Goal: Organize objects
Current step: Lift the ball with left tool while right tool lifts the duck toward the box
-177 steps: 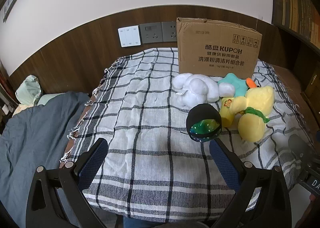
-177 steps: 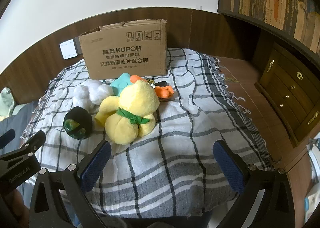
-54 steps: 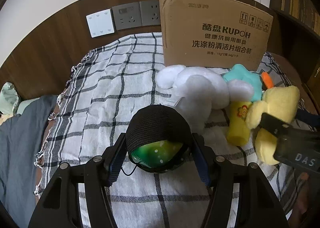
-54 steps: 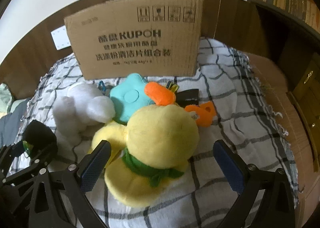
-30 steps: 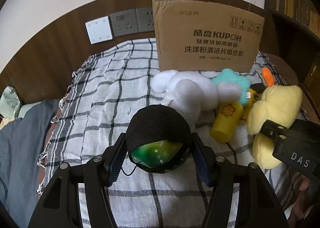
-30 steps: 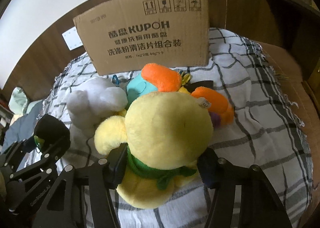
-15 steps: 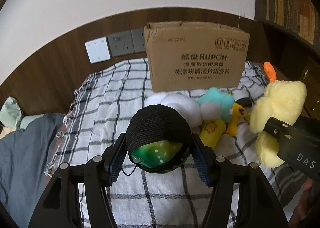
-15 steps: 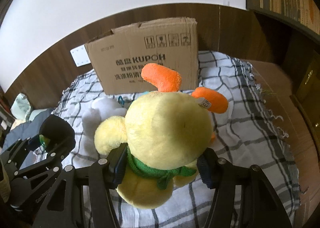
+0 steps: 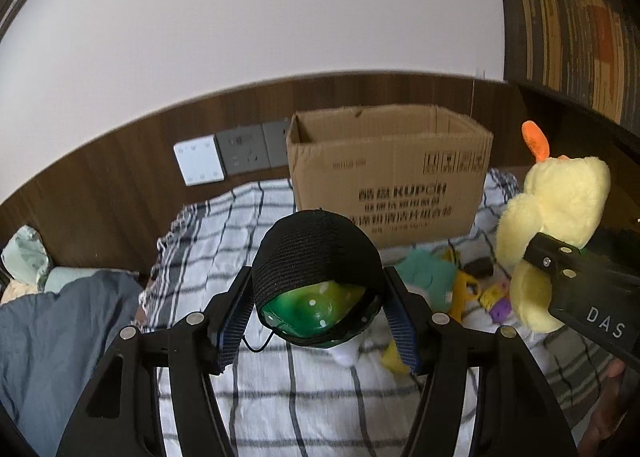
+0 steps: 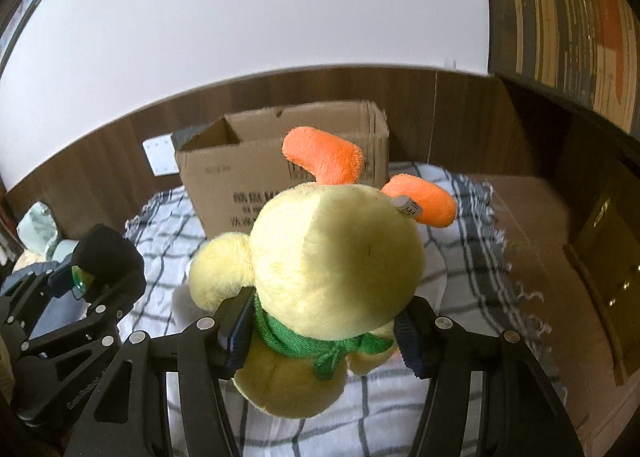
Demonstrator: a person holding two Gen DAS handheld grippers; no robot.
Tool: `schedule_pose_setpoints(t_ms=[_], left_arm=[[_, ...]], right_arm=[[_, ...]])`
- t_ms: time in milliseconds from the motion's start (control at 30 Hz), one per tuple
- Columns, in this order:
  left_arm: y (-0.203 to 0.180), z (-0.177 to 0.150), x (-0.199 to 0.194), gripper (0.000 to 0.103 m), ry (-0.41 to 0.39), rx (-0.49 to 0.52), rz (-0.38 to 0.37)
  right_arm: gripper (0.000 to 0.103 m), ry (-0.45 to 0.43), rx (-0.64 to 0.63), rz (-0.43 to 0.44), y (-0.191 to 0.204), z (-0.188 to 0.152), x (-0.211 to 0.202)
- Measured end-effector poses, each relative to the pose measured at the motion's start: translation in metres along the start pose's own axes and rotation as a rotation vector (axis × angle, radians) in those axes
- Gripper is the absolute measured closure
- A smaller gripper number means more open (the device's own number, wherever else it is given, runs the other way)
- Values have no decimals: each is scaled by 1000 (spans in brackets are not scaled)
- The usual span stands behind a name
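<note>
My left gripper point(image 9: 316, 317) is shut on a black mesh pouch with a green spotted ball inside point(image 9: 316, 277), held above the checked cloth. My right gripper point(image 10: 324, 333) is shut on a yellow plush duck point(image 10: 332, 265) with orange feet and a green scarf, held upside down in the air. The duck point(image 9: 556, 217) and the right gripper's black body show at the right of the left wrist view. An open brown cardboard box point(image 9: 388, 173) stands at the back of the table, beyond both toys; its top point(image 10: 256, 137) is open. The pouch point(image 10: 108, 257) shows at the left of the right wrist view.
A teal plush point(image 9: 424, 273), small yellow toys point(image 9: 464, 293) and a purple piece point(image 9: 500, 311) lie on the checked cloth point(image 9: 224, 233) in front of the box. Grey bedding point(image 9: 52, 321) lies left. Wall sockets point(image 9: 248, 149) sit behind. A wooden cabinet point(image 10: 608, 257) stands right.
Both grippers have risen with their toys off the cloth. The box's open top has come into view and the remaining toys look lower and farther away.
</note>
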State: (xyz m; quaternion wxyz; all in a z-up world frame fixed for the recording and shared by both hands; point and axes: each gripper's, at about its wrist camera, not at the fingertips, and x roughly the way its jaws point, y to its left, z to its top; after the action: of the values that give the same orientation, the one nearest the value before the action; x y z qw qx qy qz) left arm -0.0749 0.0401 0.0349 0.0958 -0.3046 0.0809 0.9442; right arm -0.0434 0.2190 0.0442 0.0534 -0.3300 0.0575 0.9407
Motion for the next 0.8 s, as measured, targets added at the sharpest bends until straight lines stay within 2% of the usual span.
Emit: schedule_pose_setpoints(t_ms=[400, 600, 800], left_arm=[[6, 45, -1, 41, -93, 1, 5], [6, 67, 3, 41, -111, 11, 3], [9, 88, 7, 41, -155, 12, 9]], right_arm=[[43, -101, -28, -29, 6, 50, -13], [43, -142, -35, -45, 7, 72, -17], [43, -147, -34, -60, 6, 94, -11]])
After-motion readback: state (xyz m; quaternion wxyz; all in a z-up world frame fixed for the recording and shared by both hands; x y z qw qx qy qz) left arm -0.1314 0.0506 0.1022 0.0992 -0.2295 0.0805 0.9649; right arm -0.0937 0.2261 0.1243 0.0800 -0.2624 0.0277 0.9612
